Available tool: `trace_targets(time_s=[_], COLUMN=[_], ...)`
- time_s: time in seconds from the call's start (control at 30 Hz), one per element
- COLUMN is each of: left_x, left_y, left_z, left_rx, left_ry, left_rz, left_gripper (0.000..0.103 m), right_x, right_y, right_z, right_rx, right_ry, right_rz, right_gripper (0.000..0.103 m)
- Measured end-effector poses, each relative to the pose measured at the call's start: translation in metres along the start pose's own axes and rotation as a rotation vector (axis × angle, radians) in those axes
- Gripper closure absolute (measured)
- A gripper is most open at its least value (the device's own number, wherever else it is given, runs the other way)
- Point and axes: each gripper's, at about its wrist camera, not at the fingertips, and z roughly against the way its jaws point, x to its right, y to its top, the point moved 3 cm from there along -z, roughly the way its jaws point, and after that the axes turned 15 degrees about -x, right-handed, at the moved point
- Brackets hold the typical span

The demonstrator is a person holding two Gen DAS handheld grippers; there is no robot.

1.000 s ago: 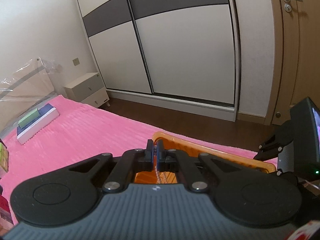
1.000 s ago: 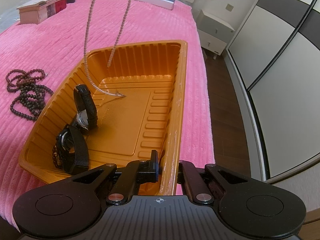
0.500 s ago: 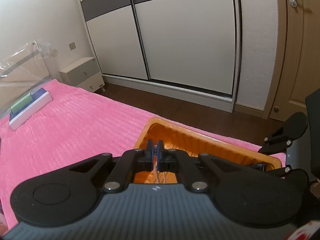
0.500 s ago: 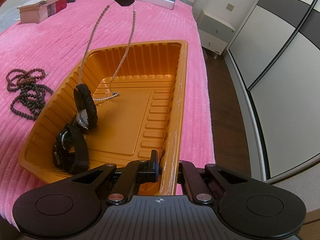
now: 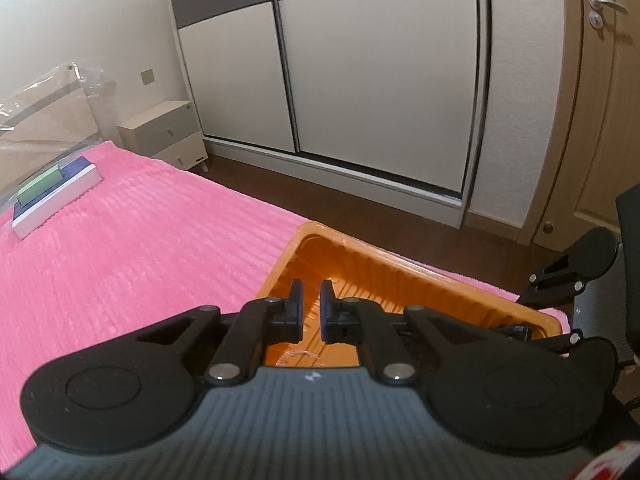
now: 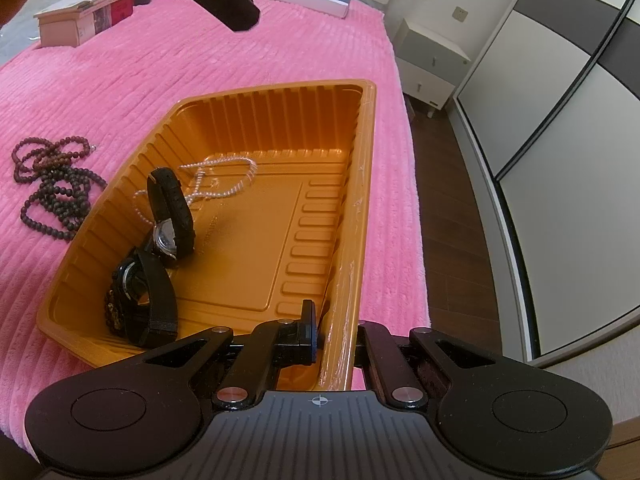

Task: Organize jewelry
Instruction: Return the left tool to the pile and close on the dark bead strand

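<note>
Now pearl necklace [image 6: 218, 178] inside orange tray [image 6: 366, 184]; left gripper [image 5: 310, 312] parted, no writing legible.

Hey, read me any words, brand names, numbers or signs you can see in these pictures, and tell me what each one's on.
No text can be read.
Embossed line on the orange tray floor: too faint to read.
Print on the boxes at the far end of the bed: too blurred.
Watch dial: too small.
</note>
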Motion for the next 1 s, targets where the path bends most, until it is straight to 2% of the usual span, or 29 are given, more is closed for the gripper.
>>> trace_targets(time_s=[0.13,0.27,0.47,0.6,0.67,0.8,0.9,1.0], left_x=[-0.018,-0.043,-0.081,-0.096,-0.099,-0.096,-0.082,-0.064], left_y=[-0.014,-0.043,-0.108,-0.155,-0.177,-0.215,-0.239,-0.250], left_z=[0.012,0.024,0.042,0.050,0.053,0.058,0.052,0.038], left_rx=[0.011,0.010,-0.013,-0.042,-0.048,-0.055,-0.076,-0.104], left_ry=[0.012,0.044,0.118,0.193,0.219,0.255,0.242,0.201], left_rz=[0.053,0.134,0.299,0.379,0.409,0.462,0.465,0.462], left_gripper=[0.092,0.088,0.077,0.074,0.067,0.064,0.064,0.064], right_x=[0.000,0.001,0.001,0.000,0.000,0.000,0.000,0.000], right_y=[0.000,-0.001,0.000,0.000,0.000,0.000,0.000,0.000], right_z=[0.000,0.000,-0.001,-0.001,-0.001,-0.002,-0.002,-0.002], right_rx=[0.000,0.001,-0.001,-0.001,-0.001,-0.003,-0.003,-0.004], right_ry=[0.001,0.004,0.005,0.003,0.004,0.003,0.002,0.001], right_rz=[-0.002,-0.007,-0.008,-0.008,-0.009,-0.007,-0.004,-0.002], right_gripper=[0.099,0.099,0.099,0.099,0.099,0.099,0.099,0.099])
